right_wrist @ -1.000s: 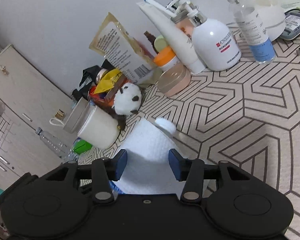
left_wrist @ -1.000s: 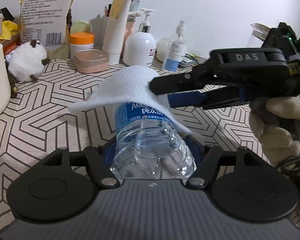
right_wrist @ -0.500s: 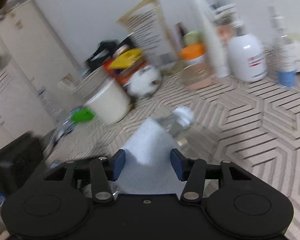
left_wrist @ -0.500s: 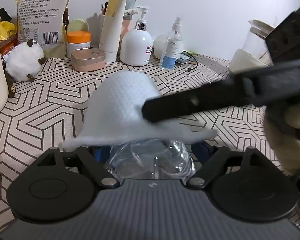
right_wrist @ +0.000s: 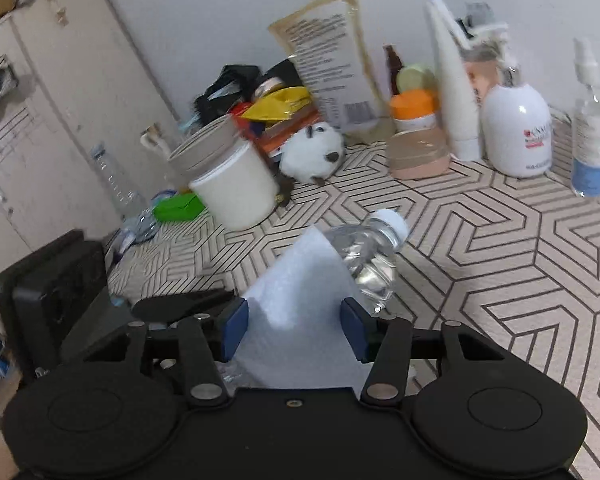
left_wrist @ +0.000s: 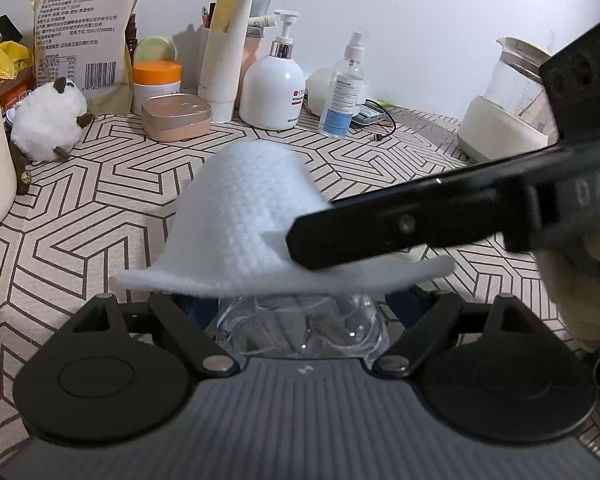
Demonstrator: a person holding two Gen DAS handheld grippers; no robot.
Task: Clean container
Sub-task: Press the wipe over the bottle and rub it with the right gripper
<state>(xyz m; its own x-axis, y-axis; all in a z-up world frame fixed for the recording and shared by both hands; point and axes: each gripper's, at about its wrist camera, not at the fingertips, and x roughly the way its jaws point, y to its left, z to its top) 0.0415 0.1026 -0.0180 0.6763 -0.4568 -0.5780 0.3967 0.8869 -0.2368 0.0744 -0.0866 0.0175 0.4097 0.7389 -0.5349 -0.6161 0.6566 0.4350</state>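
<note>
Left wrist view: the left gripper (left_wrist: pixel 300 312) holds a clear plastic water bottle (left_wrist: pixel 300 328) between its two fingers, clamped on the bottle's base end, which sits close to the camera. A white textured wipe (left_wrist: pixel 252 220) is draped over the bottle like a hood and hides most of it. The right gripper (left_wrist: pixel 312 240) reaches in from the right, one black finger (left_wrist: pixel 400 224) lying across the wipe and pressing it onto the bottle. A pale gloved hand (left_wrist: pixel 580 280) holds that tool at the right edge. Beyond, on a table (left_wrist: pixel 100 208) covered in a beige cloth with dark geometric lines, a white pump bottle (left_wrist: pixel 274 84), a clear spray bottle (left_wrist: pixel 342 92), a tall white tube (left_wrist: pixel 226 44), an orange-lidded jar (left_wrist: pixel 156 80), a pink case (left_wrist: pixel 176 116), a fluffy white toy (left_wrist: pixel 46 124) and a glass kettle (left_wrist: pixel 508 100) stand near the wall.

Right wrist view: the right gripper (right_wrist: pixel 294 330) has its blue-padded fingers (right_wrist: pixel 234 332) on either side of the wipe (right_wrist: pixel 300 320), which wraps the bottle (right_wrist: pixel 364 256); the fingers are closed around both. The bottle's neck and white cap (right_wrist: pixel 392 220) stick out past the wipe, pointing away and tilted up, above the table (right_wrist: pixel 520 248). Part of the left gripper's black body (right_wrist: pixel 60 296) shows at the lower left. A cream cup (right_wrist: pixel 236 188) and the white toy (right_wrist: pixel 312 152) sit farther back.
</note>
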